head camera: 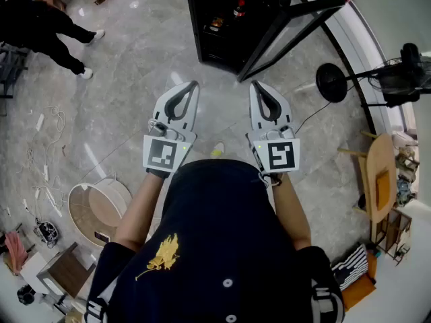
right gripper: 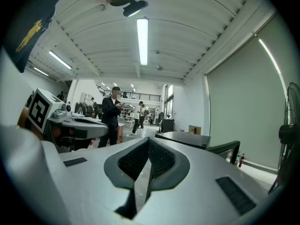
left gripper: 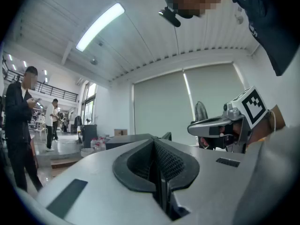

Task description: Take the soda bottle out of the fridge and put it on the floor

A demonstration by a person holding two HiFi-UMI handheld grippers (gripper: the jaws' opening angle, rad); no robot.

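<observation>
Left gripper (head camera: 194, 86) and right gripper (head camera: 255, 86) both clenched on nothing, side by side, facing open fridge (head camera: 196, 19) (soda bottle (head camera: 239, 9) inside).

Two grippers (head camera: 194, 84) (head camera: 254, 85), one open fridge (head camera: 202, 19), one red-capped bottle (head camera: 239, 9) inside, one standing fan (head camera: 403, 73)

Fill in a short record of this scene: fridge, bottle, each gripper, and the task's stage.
Fridge: black, door open
Soda bottle: on a shelf inside
Left gripper: jaws together, empty, short of the fridge
Right gripper: jaws together, empty, beside the left
Stage: bottle not yet reached
</observation>
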